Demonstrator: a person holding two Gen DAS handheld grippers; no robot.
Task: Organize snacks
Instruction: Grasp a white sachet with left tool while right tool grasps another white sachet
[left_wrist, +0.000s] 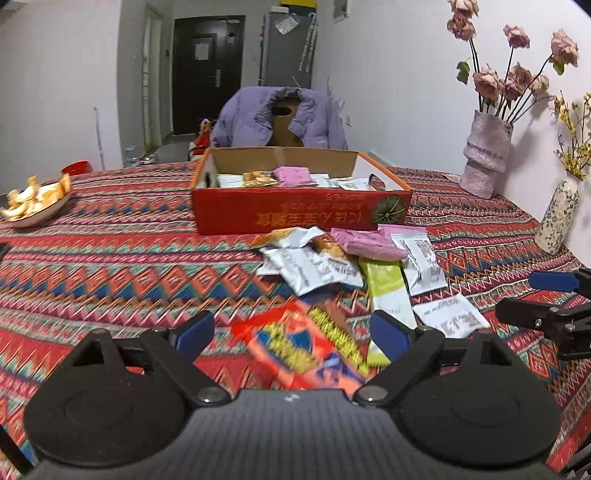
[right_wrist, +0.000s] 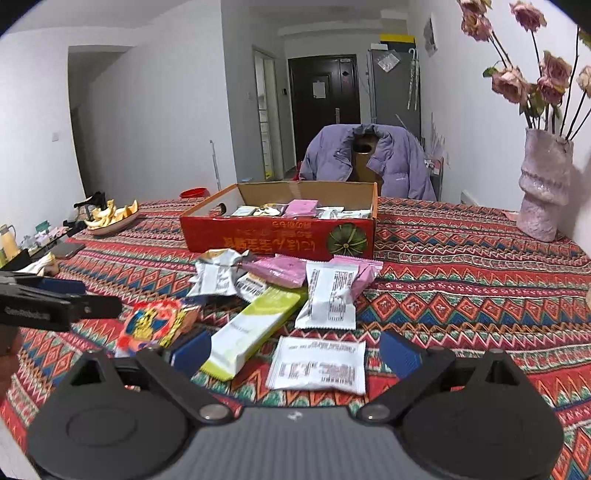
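Two grippers: both wide open, empty
left gripper (left_wrist: 291, 332): red packet (left_wrist: 306, 347) between fingers, ungripped
right gripper (right_wrist: 295, 350): white sachet (right_wrist: 317, 363) between fingers
box (right_wrist: 280, 240): 12 o'clock

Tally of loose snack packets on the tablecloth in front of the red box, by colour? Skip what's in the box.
White or silver packets: 4
Pink packets: 2
Green bar: 1
Red packet: 1
Total: 8 visible. The pile overlaps, so more may be hidden.
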